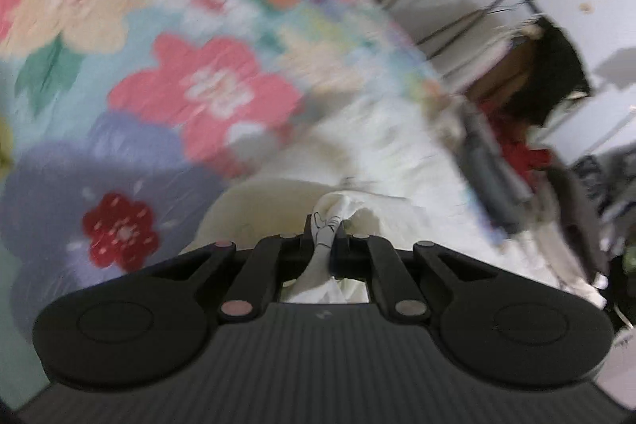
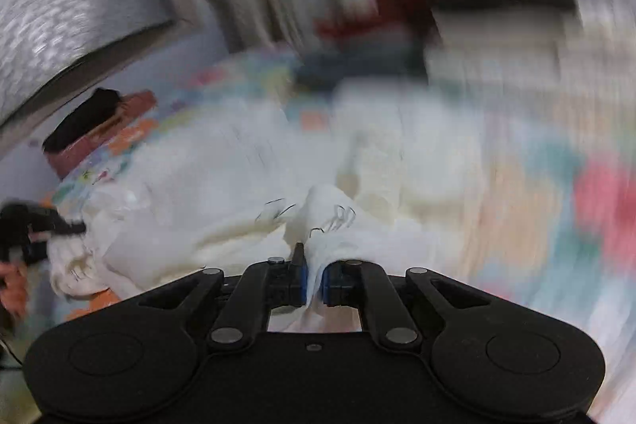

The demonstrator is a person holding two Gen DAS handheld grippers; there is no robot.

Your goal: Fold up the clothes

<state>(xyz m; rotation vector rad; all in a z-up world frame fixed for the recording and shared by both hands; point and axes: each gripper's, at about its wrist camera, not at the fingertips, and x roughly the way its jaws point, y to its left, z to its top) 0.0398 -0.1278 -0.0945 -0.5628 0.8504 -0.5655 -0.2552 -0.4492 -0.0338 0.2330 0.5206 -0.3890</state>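
Cloth and plastic surfaces
Garment (image 1: 357, 153): soft, matt white cloth; bedspread (image 1: 119, 46): matt floral fabric; grippers (image 1: 324, 225): matt black plastic.

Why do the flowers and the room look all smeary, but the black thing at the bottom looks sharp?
In the left wrist view the flowered bedcover is streaked by motion blur. In the right wrist view it smears even more, mostly on the right. Each gripper, left and right, moves with its own camera, so it stays sharp, jaws shut on the white garment. The fisheye lens bends the edges.

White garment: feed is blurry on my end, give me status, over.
Left tongs shut on white garment. Right tongs shut on it too. Garment bunched on floral bedspread. Nothing blocking.
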